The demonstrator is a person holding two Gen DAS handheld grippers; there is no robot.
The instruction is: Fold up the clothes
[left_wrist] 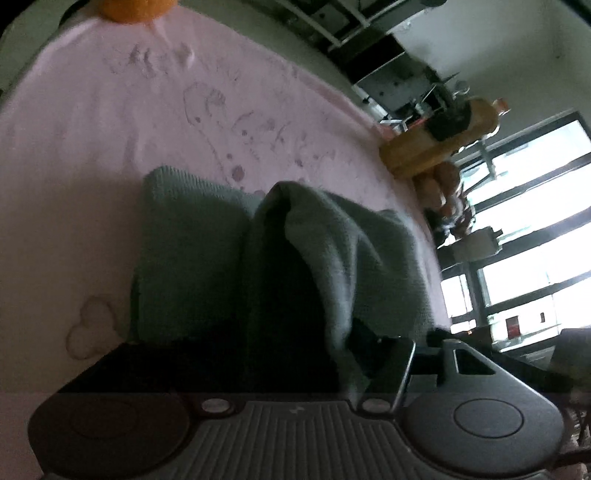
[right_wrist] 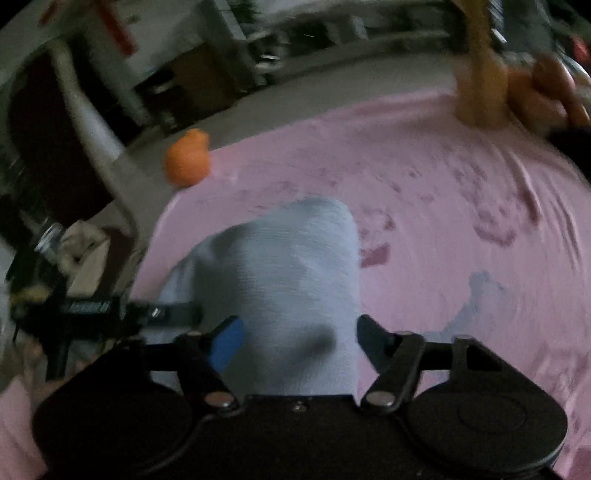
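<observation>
A grey-blue knit garment (left_wrist: pixel 325 243) lies bunched on a pink printed sheet (left_wrist: pixel 92 129). In the left wrist view it drapes over my left gripper (left_wrist: pixel 295 354) and hides the fingers, which look closed on a fold of it. In the right wrist view the same garment (right_wrist: pixel 291 273) runs between the fingers (right_wrist: pixel 227 341) of my right gripper (right_wrist: pixel 295 343), whose jaws stand apart with the cloth filling the gap. The left gripper's body (right_wrist: pixel 92 310) shows at the left, at the garment's edge.
An orange plush toy (right_wrist: pixel 188 160) sits at the sheet's far edge, also in the left wrist view (left_wrist: pixel 133 9). A tan plush toy (left_wrist: pixel 436 144) lies at another edge. Shelving (right_wrist: pixel 229 55) and windows (left_wrist: pixel 535 221) lie beyond the bed.
</observation>
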